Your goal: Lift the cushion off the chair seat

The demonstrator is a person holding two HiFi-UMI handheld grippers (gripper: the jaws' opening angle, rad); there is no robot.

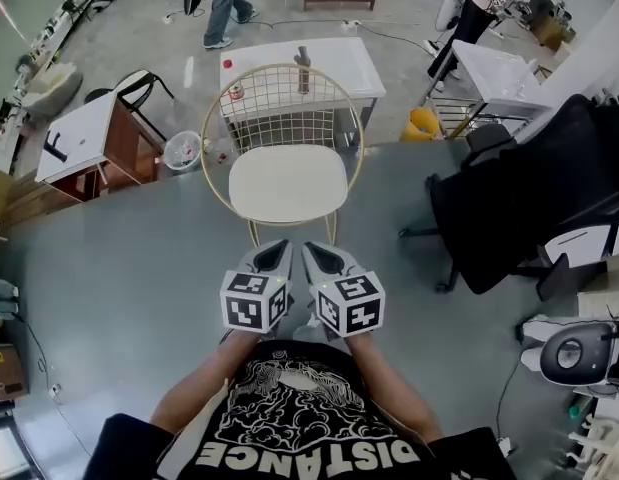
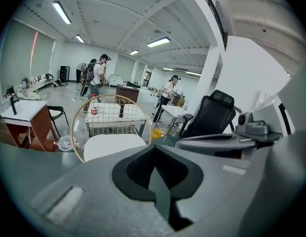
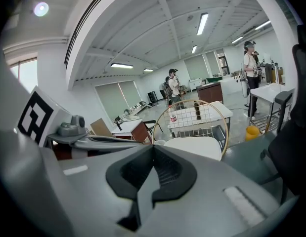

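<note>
A white cushion (image 1: 289, 183) lies flat on the seat of a chair with a gold wire back (image 1: 289, 98), straight ahead of me on the grey floor. My left gripper (image 1: 277, 248) and right gripper (image 1: 315, 250) are held side by side just short of the seat's near edge, tips pointing at it and touching nothing. Both are shut with nothing between their jaws. In the left gripper view the cushion (image 2: 113, 144) lies beyond the shut left gripper (image 2: 153, 151). The right gripper view has the cushion (image 3: 195, 146) just past the shut right gripper (image 3: 153, 148).
A white table (image 1: 339, 63) stands right behind the chair. A black office chair (image 1: 529, 208) is at the right, a yellow bucket (image 1: 422, 123) beyond it. A wooden desk (image 1: 89, 138) and a bin (image 1: 182, 151) are at the left. People stand at the back.
</note>
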